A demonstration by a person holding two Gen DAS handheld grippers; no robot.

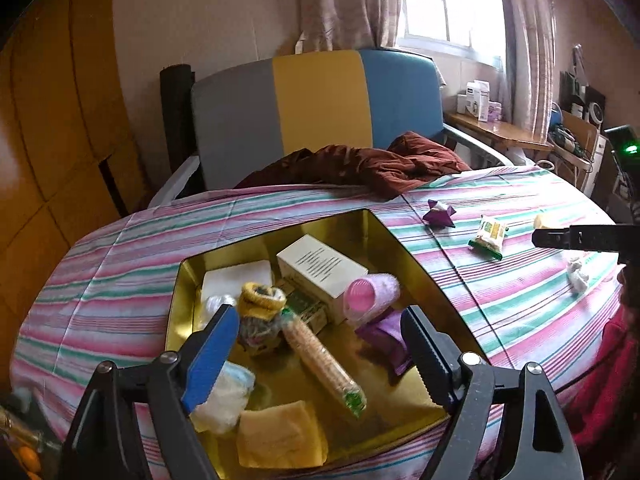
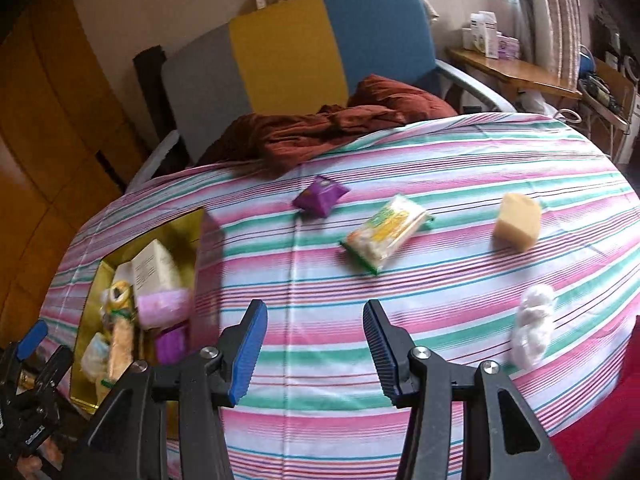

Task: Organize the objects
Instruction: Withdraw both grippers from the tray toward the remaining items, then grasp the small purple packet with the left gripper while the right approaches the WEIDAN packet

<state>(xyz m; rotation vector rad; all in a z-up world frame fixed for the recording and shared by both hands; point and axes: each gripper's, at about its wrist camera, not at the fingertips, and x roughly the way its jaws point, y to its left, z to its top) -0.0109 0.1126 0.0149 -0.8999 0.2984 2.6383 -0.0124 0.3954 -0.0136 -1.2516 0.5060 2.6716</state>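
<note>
A gold tin box [image 1: 384,240] [image 2: 86,308] sits on the striped cloth and holds several items: a white carton [image 1: 320,266], a pink cup [image 1: 370,298], a cracker roll [image 1: 324,360], a yellow sponge [image 1: 280,436]. My left gripper [image 1: 320,340] is open and empty above the box. My right gripper [image 2: 316,344] is open and empty over the cloth. Loose on the cloth lie a purple packet [image 2: 320,196] [image 1: 440,214], a green-yellow snack pack [image 2: 386,232] [image 1: 489,236], a yellow sponge block [image 2: 516,220] and a white wad [image 2: 534,328] [image 1: 578,276].
A brown cloth [image 2: 320,128] lies at the table's far edge before a grey, yellow and blue chair [image 2: 288,52]. A wooden shelf with boxes [image 2: 508,64] stands at the back right. Wooden cabinets [image 1: 48,120] are on the left.
</note>
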